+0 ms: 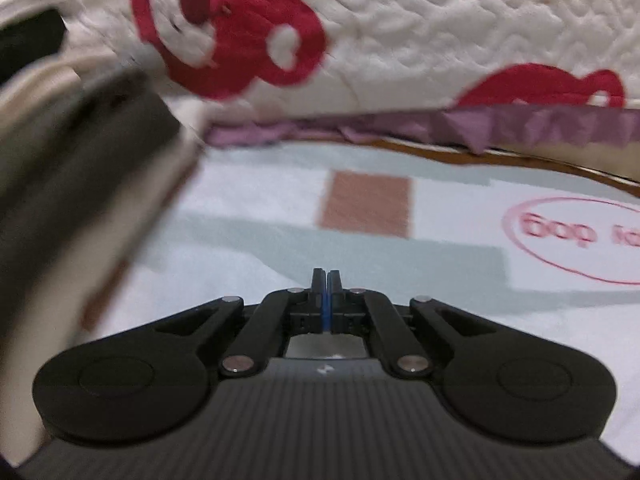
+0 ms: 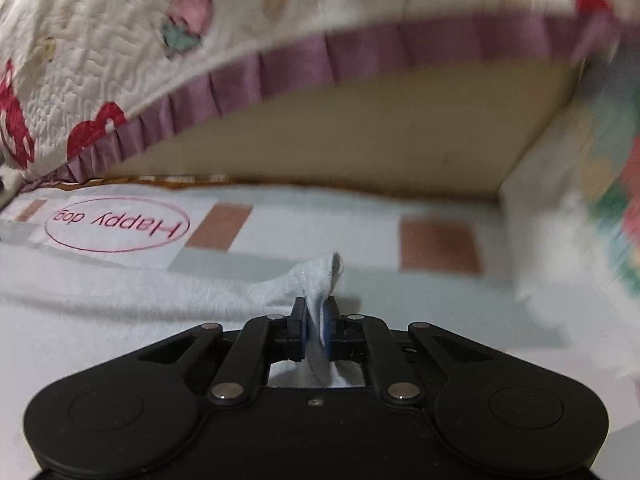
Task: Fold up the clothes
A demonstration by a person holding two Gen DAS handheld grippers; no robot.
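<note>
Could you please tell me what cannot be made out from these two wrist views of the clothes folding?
- Left wrist view: whether the shut left gripper pinches any cloth; nothing shows between its fingertips.
- Left wrist view: the dark thing at the left edge, blurred and cut off.
- Right wrist view: the garment in the right gripper; its type and shape are cut off.
- Right wrist view: the colourful fabric at the right edge, blurred.

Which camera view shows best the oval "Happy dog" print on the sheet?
The right wrist view: the whole oval print is inside the picture, and both words can be read, though upside down. In the left wrist view the print is cut by the right edge, so only "dog" and a few letters show.
</note>
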